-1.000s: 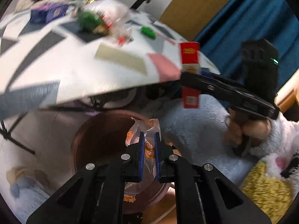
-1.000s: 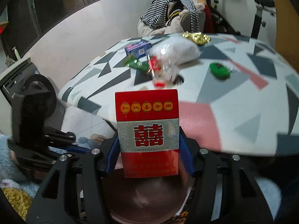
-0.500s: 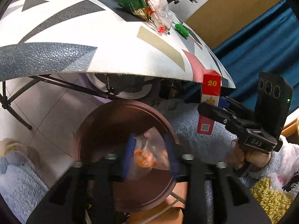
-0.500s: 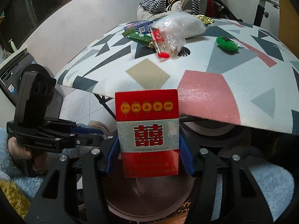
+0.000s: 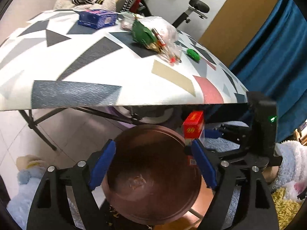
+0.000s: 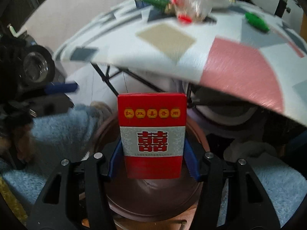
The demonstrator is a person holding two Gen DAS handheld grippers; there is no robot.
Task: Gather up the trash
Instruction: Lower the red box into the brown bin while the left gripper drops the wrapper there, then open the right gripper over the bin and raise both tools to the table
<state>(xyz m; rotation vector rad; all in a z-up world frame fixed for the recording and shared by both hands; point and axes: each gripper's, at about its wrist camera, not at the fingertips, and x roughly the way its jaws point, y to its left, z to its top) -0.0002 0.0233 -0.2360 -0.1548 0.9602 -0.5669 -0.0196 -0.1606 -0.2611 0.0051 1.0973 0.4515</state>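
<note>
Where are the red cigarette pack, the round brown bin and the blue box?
red cigarette pack [image 6: 152, 136], right wrist view, front face
round brown bin [image 5: 153, 207], left wrist view, inner wall
blue box [image 5: 96, 18], left wrist view, top

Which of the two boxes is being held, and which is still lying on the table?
The red box is clamped upright in the right tongs over the bin. The blue box still lies flat on the table, untouched.

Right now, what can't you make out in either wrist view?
- Bin contents, right wrist view: red box held in right gripper hides them.
- Table trash, right wrist view: motion blur.
- Wrapper in bin, left wrist view: dim and faint; the print is unreadable.
</note>
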